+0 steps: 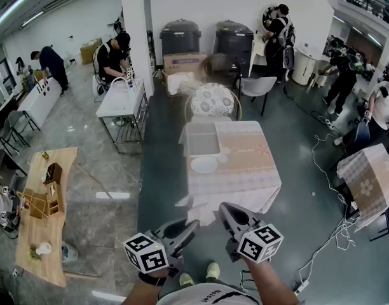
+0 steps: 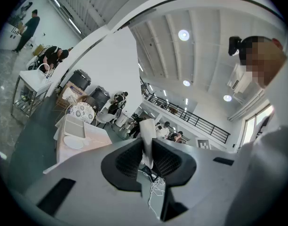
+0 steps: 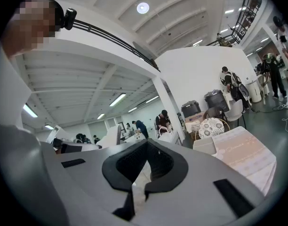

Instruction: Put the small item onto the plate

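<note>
- A person stands back from a square table point(image 1: 245, 170) draped in a pale pink-and-white patterned cloth. Both grippers are held up just short of the table's near edge.
- The left gripper point(image 1: 193, 225) point(image 2: 148, 147) is off the table's near left corner. Its jaws are clamped on a small, thin, flat white item point(image 2: 147, 130).
- The white item stands upright between the black ribbed pads and pokes out past their tips (in the head view it cannot be told apart from the hanging cloth corner behind it).
- The white item is therefore in the air in front of the table, well apart from the plate.
- The right gripper point(image 1: 224, 208) point(image 3: 146, 147) hovers before the middle of the table's near edge. Its jaws are closed tip to tip and grip nothing.
- A round white plate point(image 1: 203, 164) point(image 2: 74, 143) lies on the table's left half, about midway between the near and far edges.
- A rectangular grey plastic tray point(image 1: 203, 138) point(image 2: 76, 125) point(image 3: 205, 145) sits on the table just beyond the plate, towards the far left corner.
- A chair with a round, white patterned back point(image 1: 212, 99) stands past the table's far edge.
</note>
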### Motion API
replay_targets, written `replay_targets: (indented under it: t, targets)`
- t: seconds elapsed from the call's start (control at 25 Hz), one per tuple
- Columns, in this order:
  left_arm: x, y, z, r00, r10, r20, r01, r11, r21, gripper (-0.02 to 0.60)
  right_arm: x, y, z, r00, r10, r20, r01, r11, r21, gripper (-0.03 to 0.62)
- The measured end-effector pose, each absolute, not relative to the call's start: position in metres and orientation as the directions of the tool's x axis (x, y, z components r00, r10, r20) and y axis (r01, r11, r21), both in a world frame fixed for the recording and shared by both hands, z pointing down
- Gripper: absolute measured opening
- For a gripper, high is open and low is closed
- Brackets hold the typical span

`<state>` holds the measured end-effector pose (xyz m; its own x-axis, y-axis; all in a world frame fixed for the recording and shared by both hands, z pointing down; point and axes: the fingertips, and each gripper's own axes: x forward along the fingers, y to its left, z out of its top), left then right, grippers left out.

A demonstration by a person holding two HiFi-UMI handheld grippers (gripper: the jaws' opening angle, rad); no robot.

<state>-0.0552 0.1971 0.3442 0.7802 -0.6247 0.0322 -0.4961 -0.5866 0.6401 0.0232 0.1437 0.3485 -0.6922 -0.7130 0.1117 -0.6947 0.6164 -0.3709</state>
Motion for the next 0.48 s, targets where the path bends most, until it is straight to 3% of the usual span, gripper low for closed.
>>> replay_targets:
  t: [0.48]
  targets:
    - [-0.0526, 0.1951, 0.3514, 0.774, -0.631, 0.046, -0.510, -0.580, 0.635, 0.067, 0.0193, 0.1442, 0.3532, -0.708, -0.697, 0.114, -0.676, 0.622, -0.394, 0.014]
